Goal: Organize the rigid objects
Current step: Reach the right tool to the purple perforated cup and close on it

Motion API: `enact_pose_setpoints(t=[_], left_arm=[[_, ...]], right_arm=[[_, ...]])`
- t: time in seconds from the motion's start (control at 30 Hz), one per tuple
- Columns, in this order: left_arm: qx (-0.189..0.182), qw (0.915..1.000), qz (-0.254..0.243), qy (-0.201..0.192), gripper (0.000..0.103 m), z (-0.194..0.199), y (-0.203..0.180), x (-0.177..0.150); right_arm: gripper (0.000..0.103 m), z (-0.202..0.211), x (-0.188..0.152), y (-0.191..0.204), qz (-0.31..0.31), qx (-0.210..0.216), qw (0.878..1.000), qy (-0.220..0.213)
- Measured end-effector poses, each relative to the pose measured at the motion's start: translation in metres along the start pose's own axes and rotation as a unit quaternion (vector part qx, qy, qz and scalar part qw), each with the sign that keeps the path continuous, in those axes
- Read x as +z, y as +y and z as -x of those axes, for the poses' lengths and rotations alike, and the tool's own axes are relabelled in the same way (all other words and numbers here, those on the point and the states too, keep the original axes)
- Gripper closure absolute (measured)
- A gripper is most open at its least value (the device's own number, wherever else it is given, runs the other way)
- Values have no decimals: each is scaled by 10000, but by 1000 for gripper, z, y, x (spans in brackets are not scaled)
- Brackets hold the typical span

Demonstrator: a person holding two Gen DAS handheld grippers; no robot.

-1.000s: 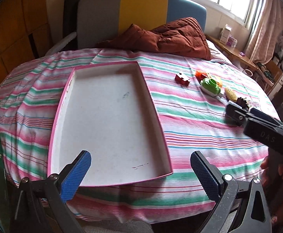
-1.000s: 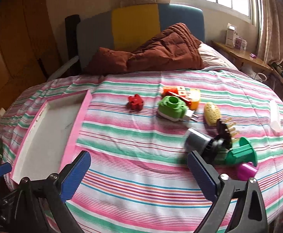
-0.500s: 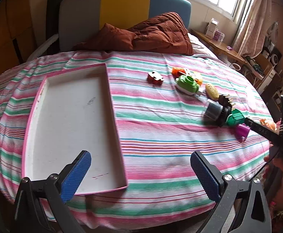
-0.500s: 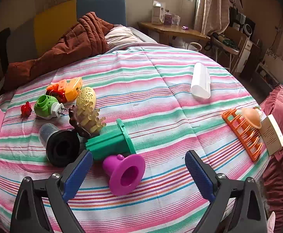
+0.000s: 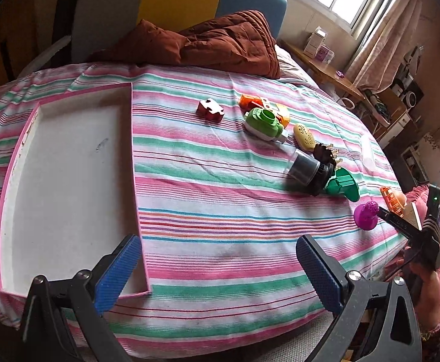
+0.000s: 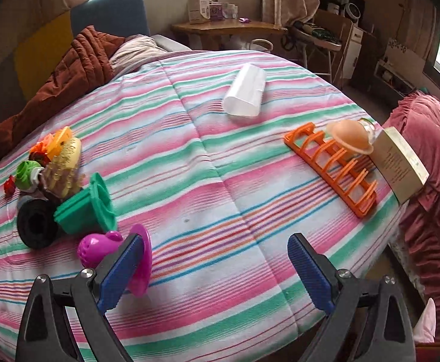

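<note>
Toys lie scattered over the striped bed cover [image 5: 220, 211], well right of the pink-rimmed tray [image 5: 135, 163]: a red block [image 5: 210, 110], green cylinder toy [image 5: 263, 124], yellow oval [image 5: 304, 132], black-capped jar [image 5: 309, 170] touching a green funnel piece [image 6: 88, 205], and a purple cup [image 6: 114, 255]. Left tongs [image 5: 218, 271] stand spread with nothing between them, low over the bed's near edge. Right tongs [image 6: 216, 274] are spread too, the purple cup just beside and partly behind the left finger. Since half a second ago the right view has swung rightward, so the orange rack [image 6: 331, 166], peach cap [image 6: 352, 135] and white tube [image 6: 245, 90] sit nearer centre. The red block is nearly cut off there
</note>
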State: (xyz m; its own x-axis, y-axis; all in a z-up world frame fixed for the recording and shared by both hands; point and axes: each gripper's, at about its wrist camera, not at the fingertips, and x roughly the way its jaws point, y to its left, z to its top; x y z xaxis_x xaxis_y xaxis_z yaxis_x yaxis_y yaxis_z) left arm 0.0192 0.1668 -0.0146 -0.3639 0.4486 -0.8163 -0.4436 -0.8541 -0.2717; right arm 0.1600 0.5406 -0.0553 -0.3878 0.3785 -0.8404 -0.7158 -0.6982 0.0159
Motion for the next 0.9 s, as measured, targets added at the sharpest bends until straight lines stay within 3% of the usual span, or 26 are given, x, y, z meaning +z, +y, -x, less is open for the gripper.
enact_pose_setpoints(t=[0.13, 0.2, 0.27, 0.37, 0.47, 0.73, 0.9], left_arm=[[-243, 9996, 30, 103, 0, -7, -4, 0], [-265, 9996, -10, 135, 0, -11, -7, -1], [-298, 9994, -65, 190, 0, -15, -10, -2], [-459, 9985, 0, 304, 0, -23, -11, -4], [-746, 9962, 126, 428, 0, -27, -14, -2], [-1029, 9939, 240, 306, 0, -31, -31, 16], [-1058, 9930, 459, 260, 0, -54, -47, 36]], right_arm=[[6, -5, -4, -26, -357, 51, 9993, 9], [9, 9, -7, -33, -496, 395, 9975, -321], [18, 26, -12, -28, -307, 728, 9943, -710], [20, 40, -21, -7, 203, 961, 9900, -1013], [27, 37, -25, 8, 402, 1304, 9860, -962], [70, 7, -29, 26, 609, 1513, 9843, -681], [70, 8, -32, 31, 679, 1531, 9834, -693]])
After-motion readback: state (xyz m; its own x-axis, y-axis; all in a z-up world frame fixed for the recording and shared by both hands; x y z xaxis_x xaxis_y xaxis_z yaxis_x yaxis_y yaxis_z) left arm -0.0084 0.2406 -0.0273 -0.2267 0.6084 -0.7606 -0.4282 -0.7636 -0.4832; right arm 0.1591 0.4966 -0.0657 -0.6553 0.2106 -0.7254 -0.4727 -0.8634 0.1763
